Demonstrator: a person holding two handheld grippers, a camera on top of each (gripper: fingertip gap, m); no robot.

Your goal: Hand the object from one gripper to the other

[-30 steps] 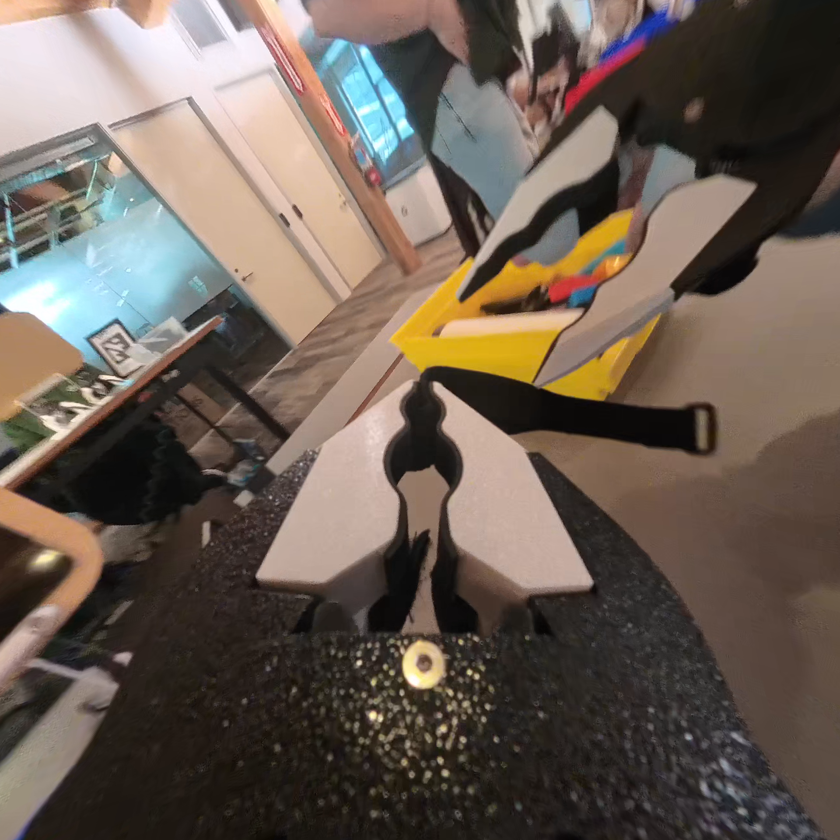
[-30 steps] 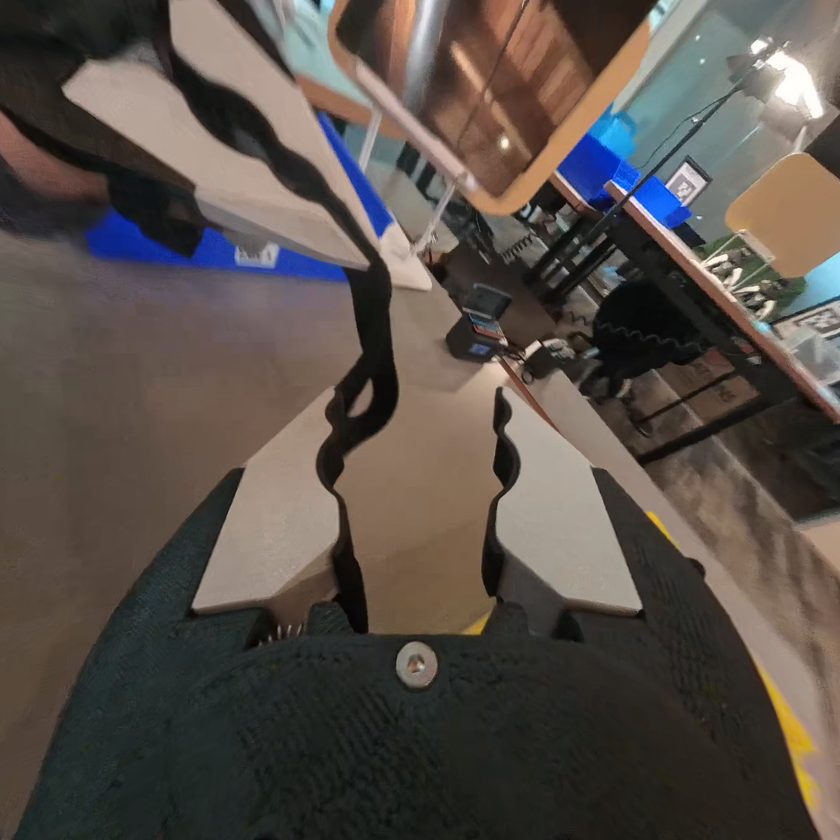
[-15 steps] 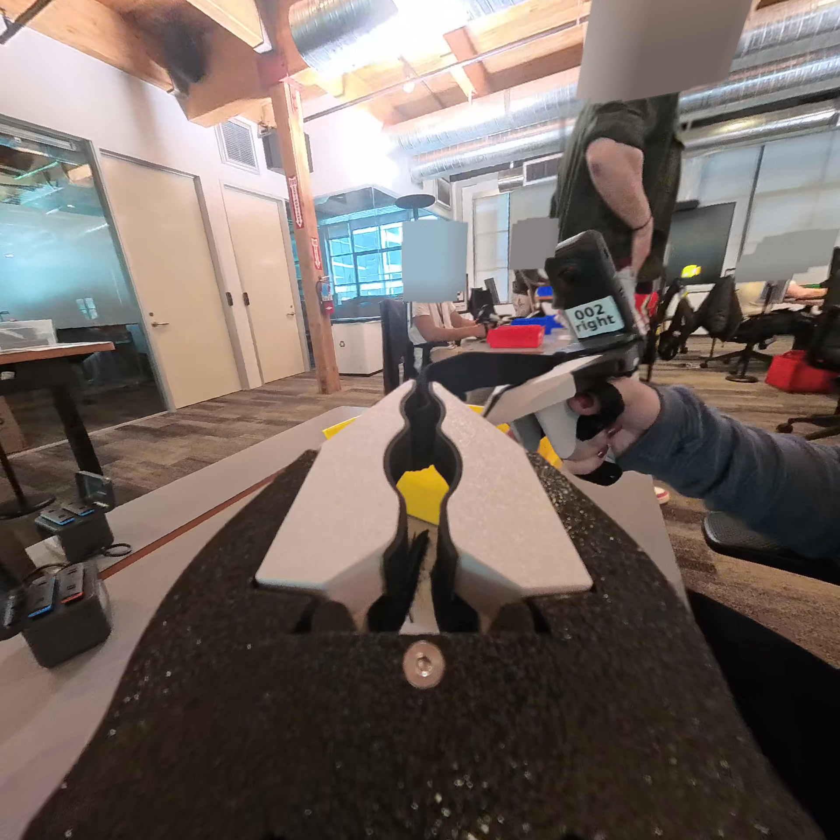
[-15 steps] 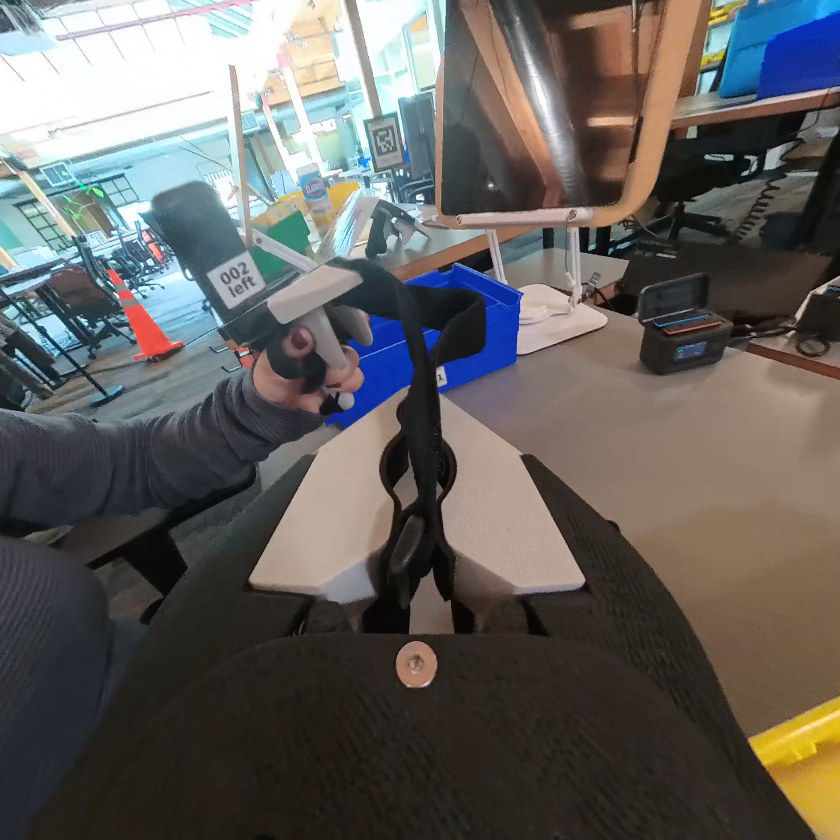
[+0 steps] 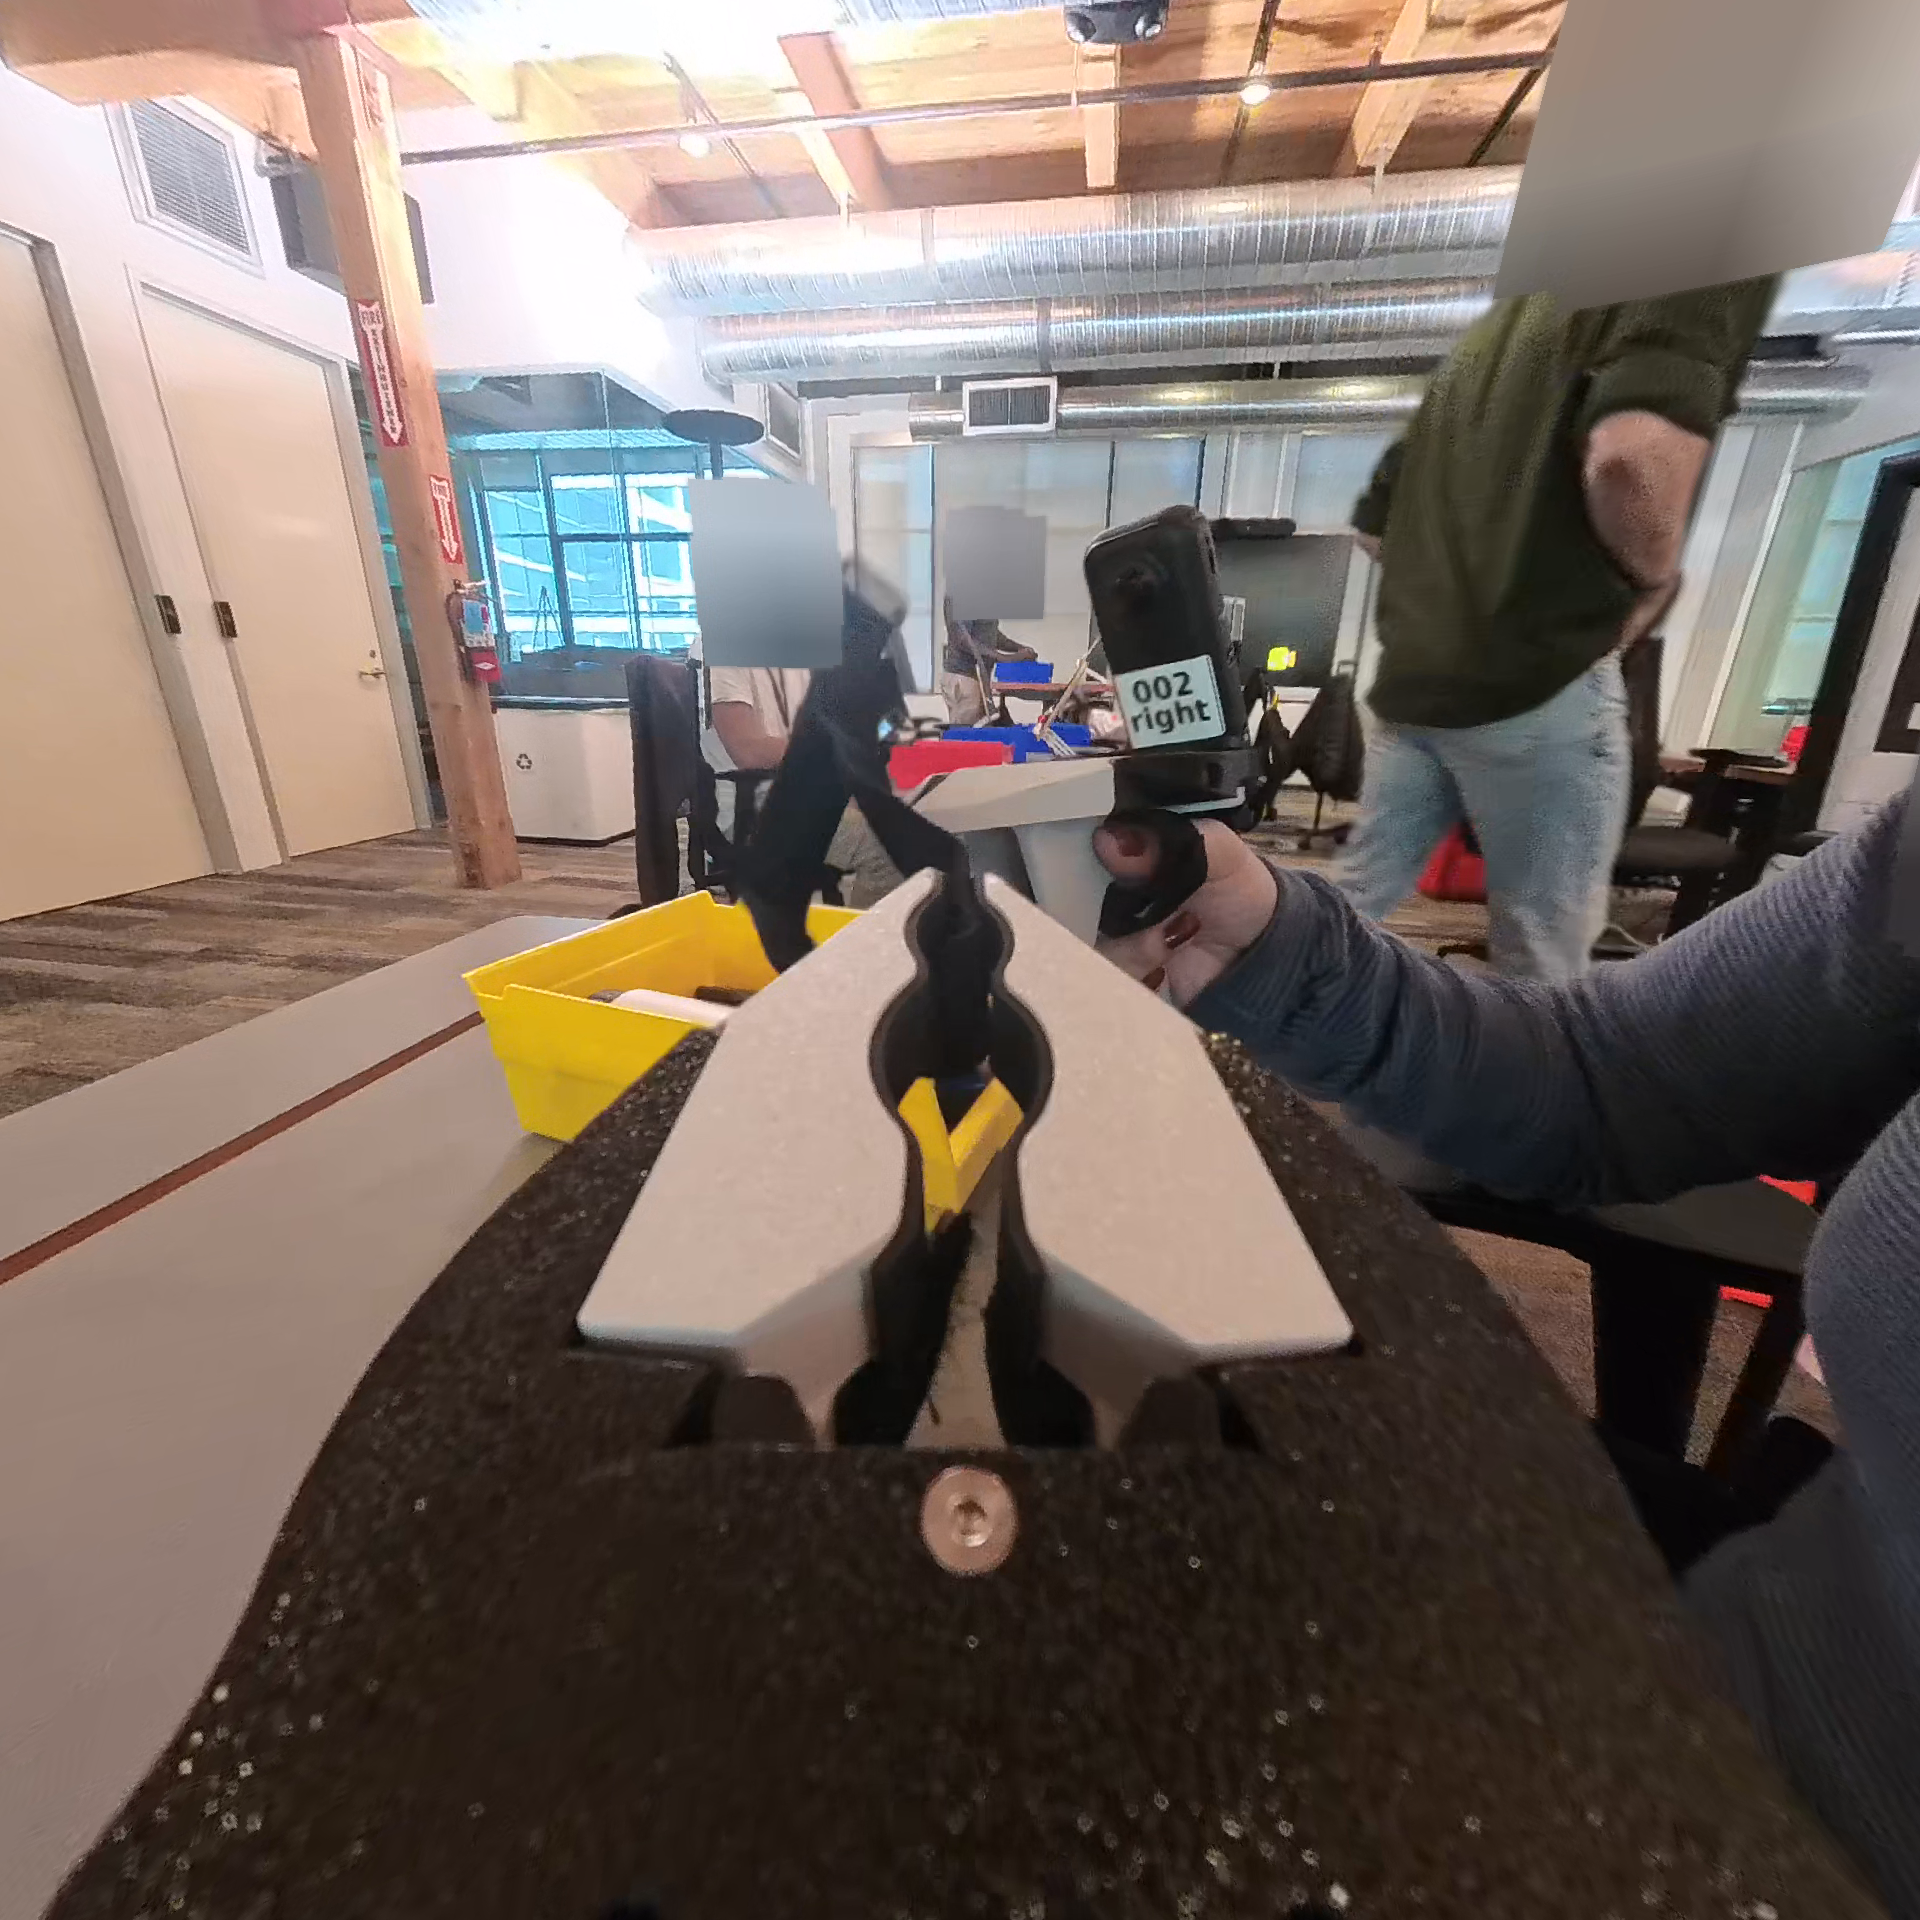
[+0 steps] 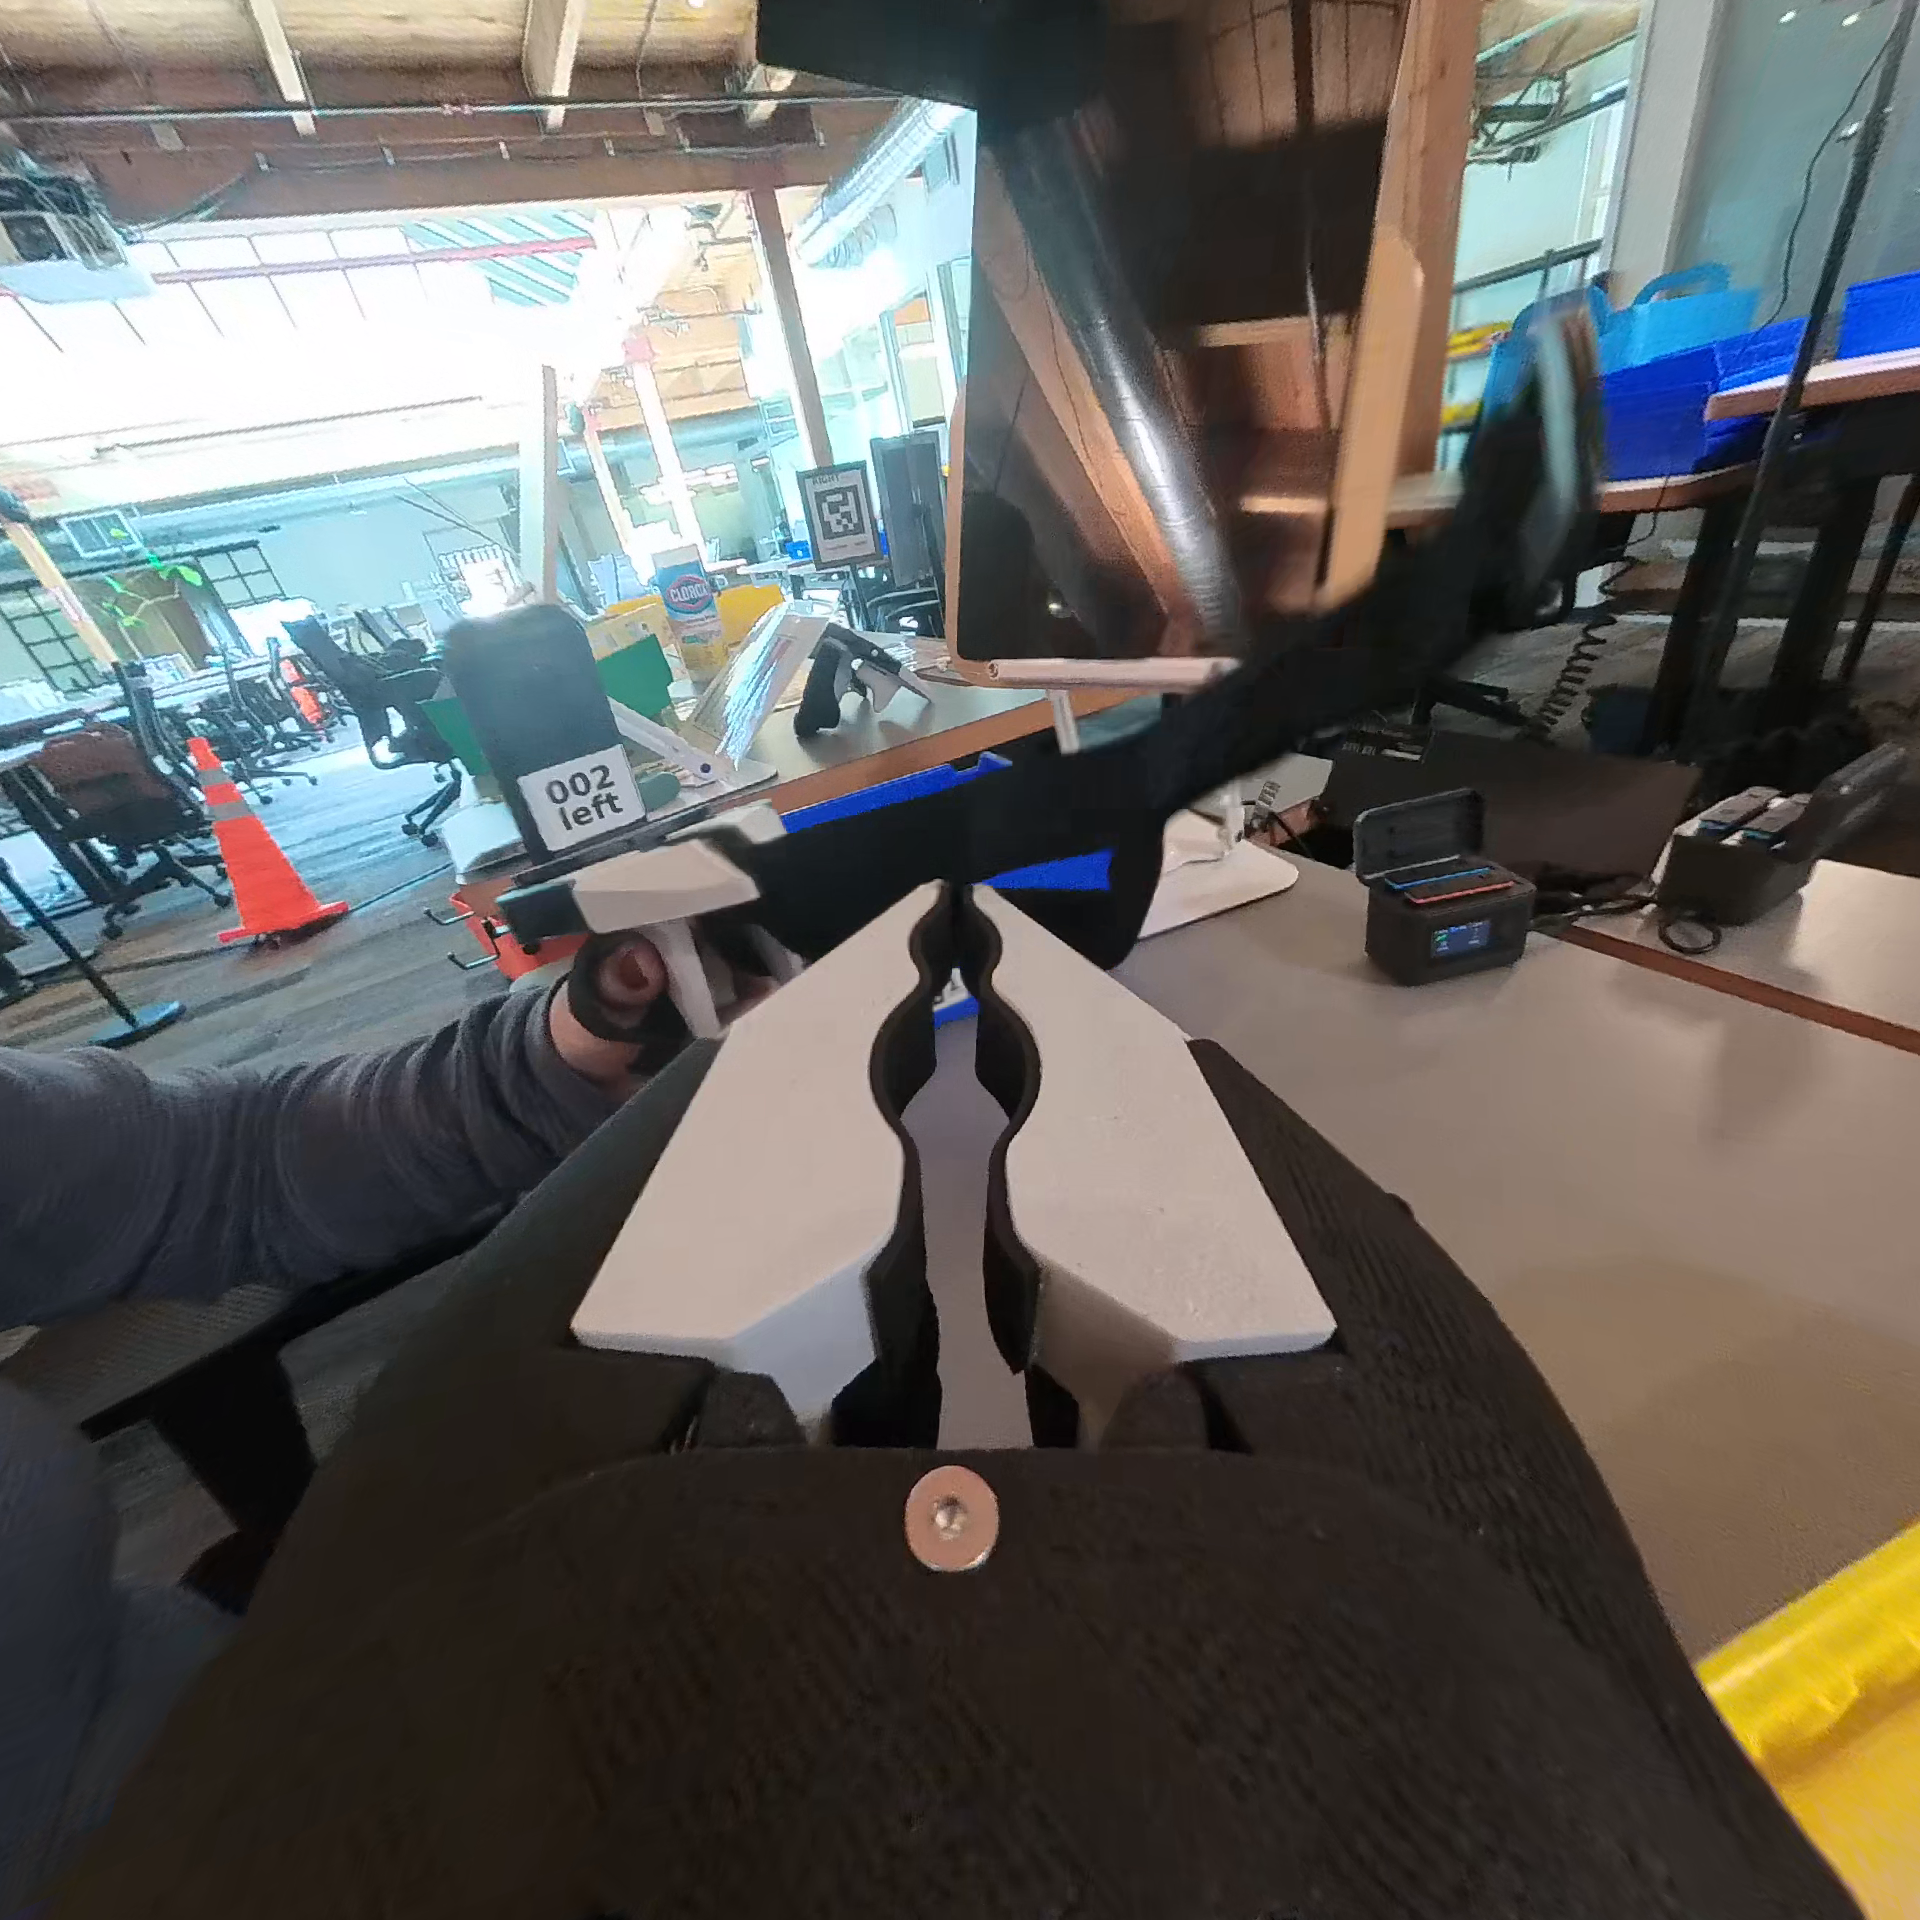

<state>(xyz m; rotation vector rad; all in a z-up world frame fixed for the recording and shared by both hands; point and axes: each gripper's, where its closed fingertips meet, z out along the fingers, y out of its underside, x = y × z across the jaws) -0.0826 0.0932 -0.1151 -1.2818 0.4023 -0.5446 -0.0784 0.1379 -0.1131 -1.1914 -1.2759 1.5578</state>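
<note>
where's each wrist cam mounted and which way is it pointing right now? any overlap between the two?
Left wrist view: sits on the left gripper, looking along its shut fingers past the yellow bin into the open office; shows the person's right hand and sleeve.
Right wrist view: sits on the right gripper, facing roughly the opposite way over the grey table; shows the left hand and sleeve.
Shared: the black strap, pinched by the left gripper; each view also catches the other gripper.

A grey table (image 5: 260,1226) with a thin brown seam carries a yellow bin (image 5: 582,1023). Farther along sit two dark charger cases (image 6: 1444,914) and a white stand base (image 6: 1226,883)
</note>
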